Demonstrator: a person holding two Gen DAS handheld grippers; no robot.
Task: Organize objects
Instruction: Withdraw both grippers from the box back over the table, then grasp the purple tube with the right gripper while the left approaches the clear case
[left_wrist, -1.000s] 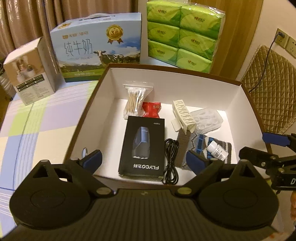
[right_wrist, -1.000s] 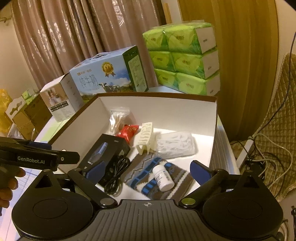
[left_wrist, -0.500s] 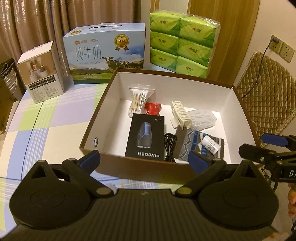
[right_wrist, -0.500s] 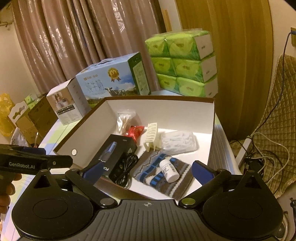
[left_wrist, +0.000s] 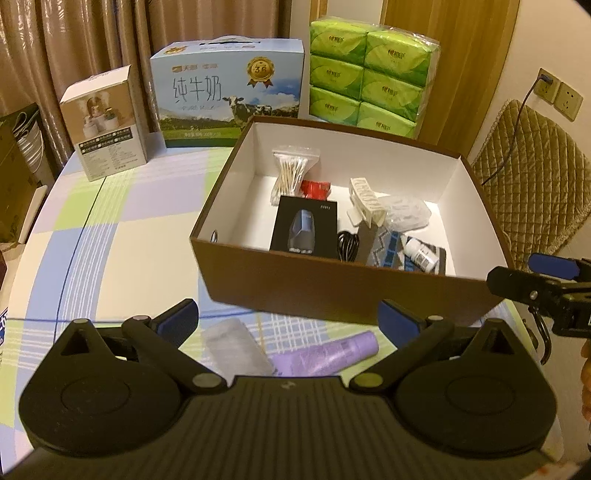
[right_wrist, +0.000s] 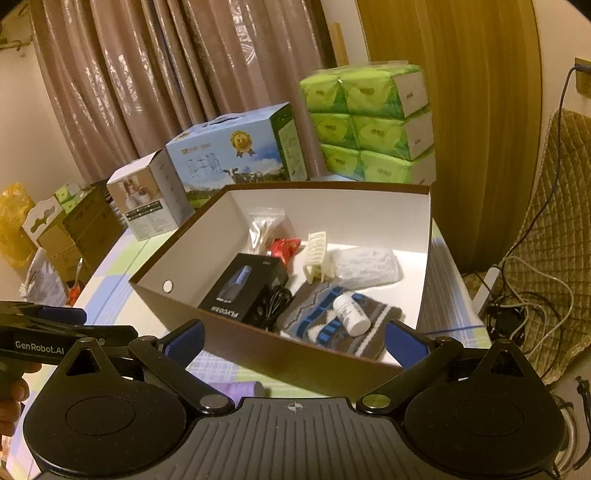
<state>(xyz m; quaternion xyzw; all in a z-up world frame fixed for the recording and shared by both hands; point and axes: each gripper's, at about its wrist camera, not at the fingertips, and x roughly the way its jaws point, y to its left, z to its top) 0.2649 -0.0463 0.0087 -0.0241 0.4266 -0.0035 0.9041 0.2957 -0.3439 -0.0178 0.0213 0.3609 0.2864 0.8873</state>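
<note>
A brown box (left_wrist: 343, 284) with white inside holds a black shaver box (left_wrist: 304, 229), cotton swabs (left_wrist: 290, 175), a red packet (left_wrist: 314, 189), a white clip (left_wrist: 364, 205), a clear bag (left_wrist: 404, 212), a black cable (left_wrist: 347, 245), a patterned cloth (left_wrist: 388, 247) and a white bottle (left_wrist: 419, 253). In front of the box lie a purple tube (left_wrist: 325, 354) and a clear packet (left_wrist: 236, 349). My left gripper (left_wrist: 290, 319) hangs open above them. My right gripper (right_wrist: 293, 338) is open before the box's near wall (right_wrist: 295, 354).
A milk carton (left_wrist: 229, 88), a small white carton (left_wrist: 105, 122) and stacked green tissue packs (left_wrist: 367, 77) stand behind the box on the checked tablecloth (left_wrist: 92, 240). A quilted chair (left_wrist: 535, 177) and cables (right_wrist: 517, 295) are at the right. Cardboard boxes (right_wrist: 74, 229) sit left.
Both grippers have drawn back from over the box toward the table's near side, still open. The purple tube and clear packet have come into view below the left gripper.
</note>
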